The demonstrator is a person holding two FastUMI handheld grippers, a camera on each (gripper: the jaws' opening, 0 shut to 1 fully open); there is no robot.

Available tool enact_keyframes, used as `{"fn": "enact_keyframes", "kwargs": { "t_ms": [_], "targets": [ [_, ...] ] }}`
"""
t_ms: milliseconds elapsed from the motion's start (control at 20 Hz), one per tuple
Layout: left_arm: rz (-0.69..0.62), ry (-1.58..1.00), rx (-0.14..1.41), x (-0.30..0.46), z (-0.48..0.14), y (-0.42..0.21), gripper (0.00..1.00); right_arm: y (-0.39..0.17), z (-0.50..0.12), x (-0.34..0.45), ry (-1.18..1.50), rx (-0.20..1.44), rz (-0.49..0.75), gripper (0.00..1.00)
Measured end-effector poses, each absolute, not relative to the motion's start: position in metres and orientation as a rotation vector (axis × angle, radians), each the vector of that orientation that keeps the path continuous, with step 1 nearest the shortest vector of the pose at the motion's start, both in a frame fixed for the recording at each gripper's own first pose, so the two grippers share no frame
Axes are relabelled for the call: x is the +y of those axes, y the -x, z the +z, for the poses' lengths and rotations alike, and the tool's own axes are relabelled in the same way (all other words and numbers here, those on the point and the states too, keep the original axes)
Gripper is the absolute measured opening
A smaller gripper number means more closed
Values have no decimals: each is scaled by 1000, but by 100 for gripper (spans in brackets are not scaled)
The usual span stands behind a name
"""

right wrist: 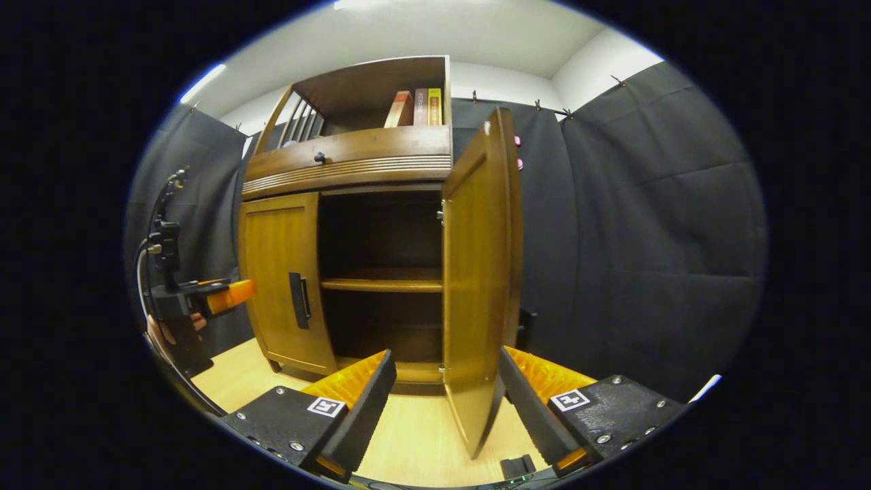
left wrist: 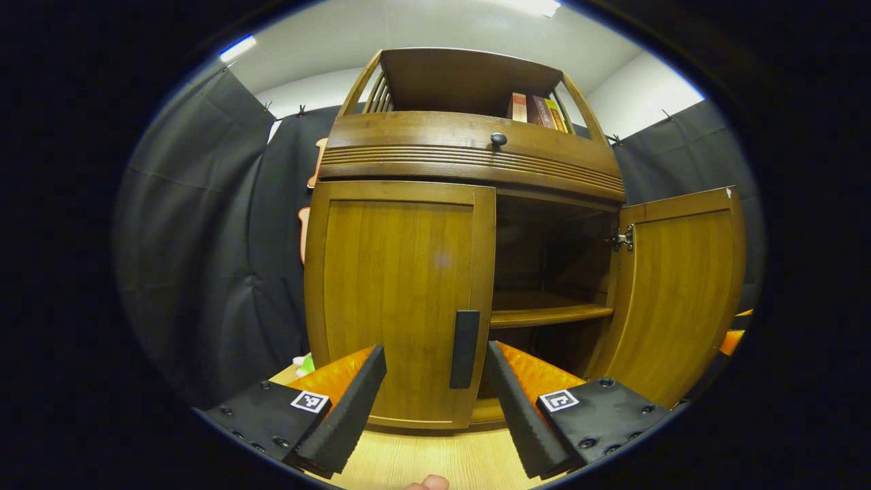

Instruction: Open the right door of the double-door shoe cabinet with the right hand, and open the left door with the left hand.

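Note:
The wooden shoe cabinet (left wrist: 469, 146) stands close in front. Its left door (left wrist: 398, 292) is closed, with a black vertical handle (left wrist: 465, 348) at its inner edge. My left gripper (left wrist: 435, 354) is open just short of that door, and the handle shows between the fingertips, nearer the right one. The right door (right wrist: 476, 286) stands swung wide open, seen nearly edge-on. My right gripper (right wrist: 447, 357) is open with the door's lower free edge between its fingers, neither pressing on it. In the right gripper view a hand holds the left gripper (right wrist: 228, 294) before the left door (right wrist: 279, 272).
Inside the open half is a wooden shelf (right wrist: 381, 279) with dark space above and below. A drawer with a round knob (left wrist: 498, 139) and an upper shelf with books (left wrist: 537, 109) top the cabinet. The floor (left wrist: 435, 456) is light wood; black cloth walls surround the cabinet.

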State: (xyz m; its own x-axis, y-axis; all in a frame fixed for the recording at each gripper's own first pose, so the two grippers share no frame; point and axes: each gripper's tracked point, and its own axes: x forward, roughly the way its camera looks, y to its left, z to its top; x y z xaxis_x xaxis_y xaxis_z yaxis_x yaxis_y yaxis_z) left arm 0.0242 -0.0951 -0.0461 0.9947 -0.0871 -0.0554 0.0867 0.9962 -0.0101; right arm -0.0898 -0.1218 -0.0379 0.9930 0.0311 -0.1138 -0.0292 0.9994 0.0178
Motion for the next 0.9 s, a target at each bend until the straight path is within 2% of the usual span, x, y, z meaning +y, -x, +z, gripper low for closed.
{"fn": "enact_keyframes", "kwargs": {
  "t_ms": [500, 900],
  "targets": [
    [-165, -5, 54, -130, -57, -97, 95, 88, -36, -103, -99, 99, 78, 94],
    [-123, 14, 133, -125, -104, -146, 92, 98, -31, -119, -100, 89, 42, 94]
  ]
}}
